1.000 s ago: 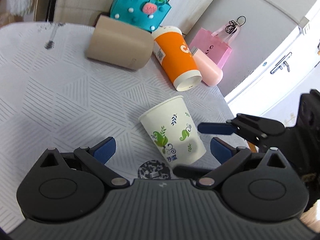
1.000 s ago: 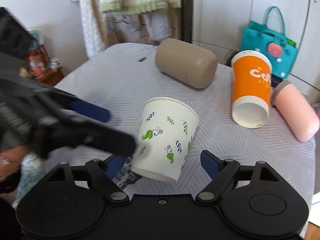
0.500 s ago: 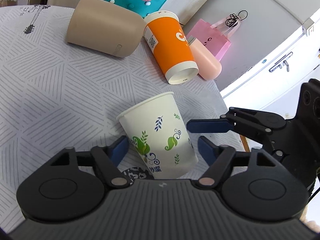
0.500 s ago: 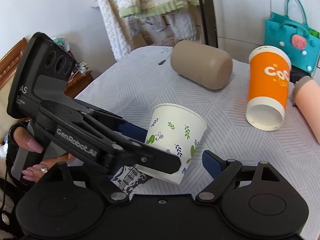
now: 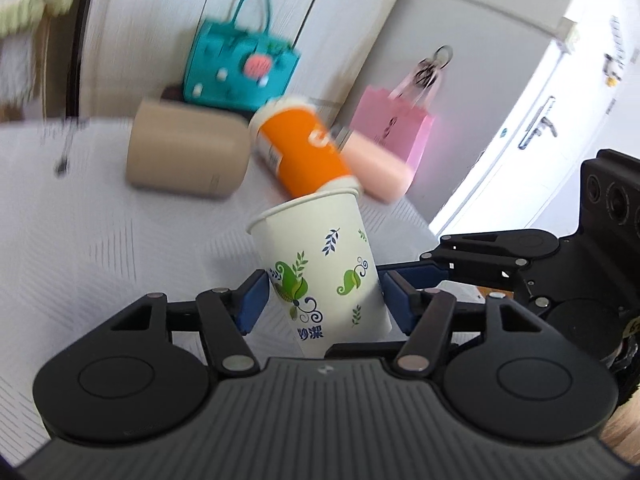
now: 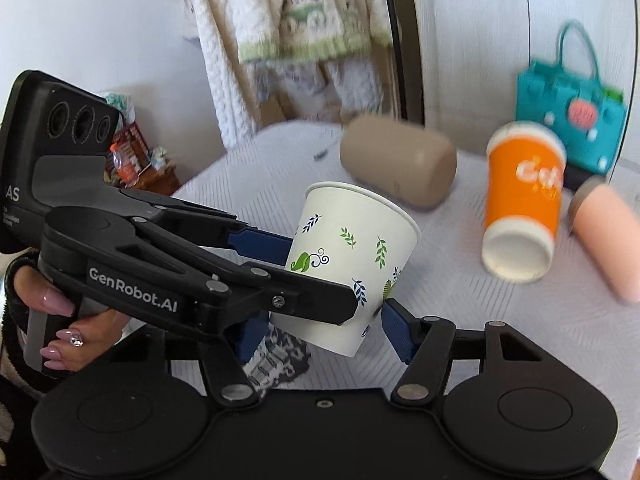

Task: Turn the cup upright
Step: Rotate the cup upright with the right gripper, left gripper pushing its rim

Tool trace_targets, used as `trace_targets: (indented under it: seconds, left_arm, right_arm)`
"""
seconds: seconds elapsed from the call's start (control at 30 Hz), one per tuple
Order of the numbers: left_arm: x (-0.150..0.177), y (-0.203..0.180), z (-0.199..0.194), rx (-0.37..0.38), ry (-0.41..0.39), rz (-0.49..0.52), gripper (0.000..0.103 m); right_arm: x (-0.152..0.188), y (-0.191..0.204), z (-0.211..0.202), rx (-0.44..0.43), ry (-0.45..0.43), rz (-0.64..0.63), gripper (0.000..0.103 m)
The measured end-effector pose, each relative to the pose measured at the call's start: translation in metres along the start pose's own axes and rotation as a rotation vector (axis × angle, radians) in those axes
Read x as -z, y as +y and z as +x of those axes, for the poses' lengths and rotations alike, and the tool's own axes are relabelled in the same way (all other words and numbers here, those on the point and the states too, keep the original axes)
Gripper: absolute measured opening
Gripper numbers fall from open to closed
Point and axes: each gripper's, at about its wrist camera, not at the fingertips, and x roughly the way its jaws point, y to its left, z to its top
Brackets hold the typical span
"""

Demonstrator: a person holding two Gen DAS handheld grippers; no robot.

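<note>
A white paper cup with green and blue leaf prints (image 5: 320, 264) is held off the table, rim up and tilted. My left gripper (image 5: 320, 300) is shut on its lower half, a blue pad on each side. In the right wrist view the cup (image 6: 352, 256) sits between the left gripper's fingers (image 6: 260, 240). My right gripper (image 6: 320, 330) straddles the cup's base with its blue pads close by; contact is unclear.
On the white patterned table (image 5: 80, 240) lie a tan cup (image 5: 188, 156), an orange cup (image 5: 304, 152) and a pink cup (image 5: 376, 168), all on their sides. A teal bag (image 5: 240, 68) and a pink bag (image 5: 392, 124) stand behind them.
My left gripper closed on the white cup and lifted it off the table, tilting it toward upright. The right gripper narrowed around the cup's base. Both views are motion-blurred now.
</note>
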Motion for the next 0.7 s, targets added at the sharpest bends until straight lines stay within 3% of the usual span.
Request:
trace_targets:
  seconds: [0.27,0.4,0.7]
  left_arm:
    - [0.005,-0.017,-0.027,-0.077,-0.142,0.186,0.059]
    - [0.008,-0.014,-0.036,-0.081,-0.164,0.226,0.059]
    - [0.02,0.004,-0.034,-0.086,-0.163,0.219,0.059]
  right_arm:
    - [0.014,0.045,-0.002,0.197,-0.205,-0.244,0.067]
    - [0.025,0.06,0.014,0.303,-0.283,-0.355,0.067]
    - [0.035,0.068,0.034,0.341,-0.33,-0.413,0.065]
